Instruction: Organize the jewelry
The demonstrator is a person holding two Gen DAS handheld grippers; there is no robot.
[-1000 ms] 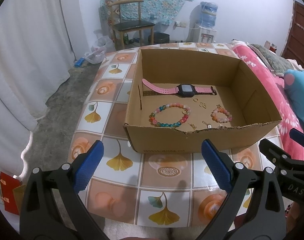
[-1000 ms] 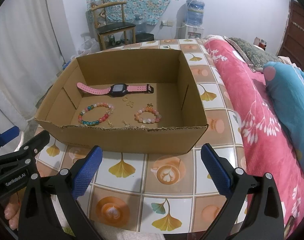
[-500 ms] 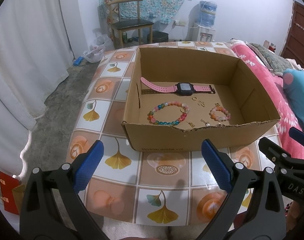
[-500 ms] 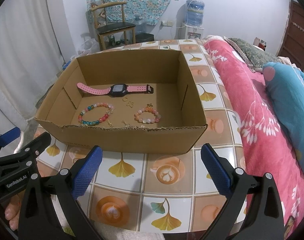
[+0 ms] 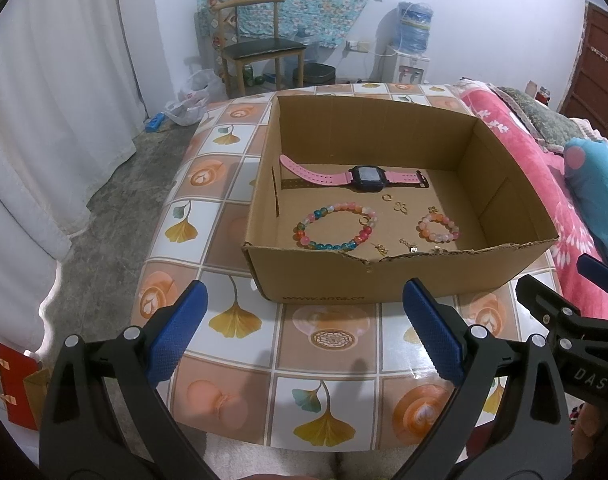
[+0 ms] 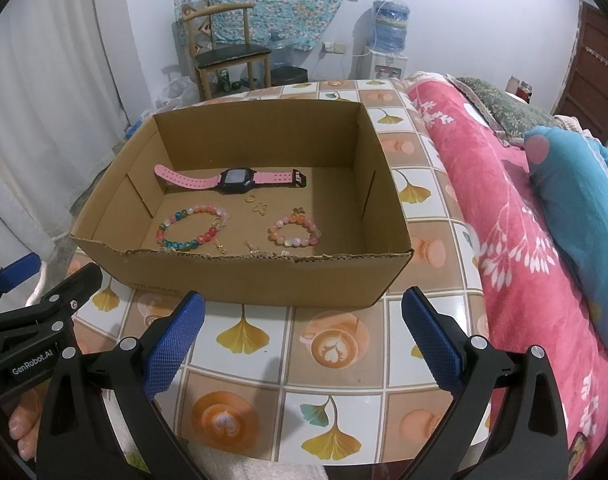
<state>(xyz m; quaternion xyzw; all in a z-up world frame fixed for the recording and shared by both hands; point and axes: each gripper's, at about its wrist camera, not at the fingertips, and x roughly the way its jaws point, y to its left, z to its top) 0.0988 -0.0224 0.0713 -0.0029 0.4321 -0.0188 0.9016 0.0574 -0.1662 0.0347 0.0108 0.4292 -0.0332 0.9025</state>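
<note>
We held both grippers low over the near edge of the table (image 5: 240,152), short of the cardboard box (image 5: 384,280) and touching nothing. Our left gripper (image 5: 304,332) stood wide open, its blue pads (image 5: 176,332) well apart with only tablecloth between them, and our right gripper (image 6: 304,332) was spread just as wide and equally empty.

The box sat on the table's patterned cloth (ginkgo leaves and coffee cups in squares), nearer the table's right edge, which ran along a bed with a pink blanket (image 6: 504,220). All the jewelry lay on the box floor. A pink watch (image 5: 364,178) with a dark face lay stretched flat along the far wall, its strap end curling up toward the far left corner. In front of it, toward the near left corner, lay a multicoloured bead bracelet (image 5: 336,230). A smaller pink and orange bead bracelet (image 5: 440,228) lay to its right, apart from it, toward the near wall. Between the watch and the bracelets sat a few small gold pieces (image 5: 396,204), and more small gold pieces (image 5: 408,246) lay just behind the torn near wall; they were too small for us to tell what they were.
</note>
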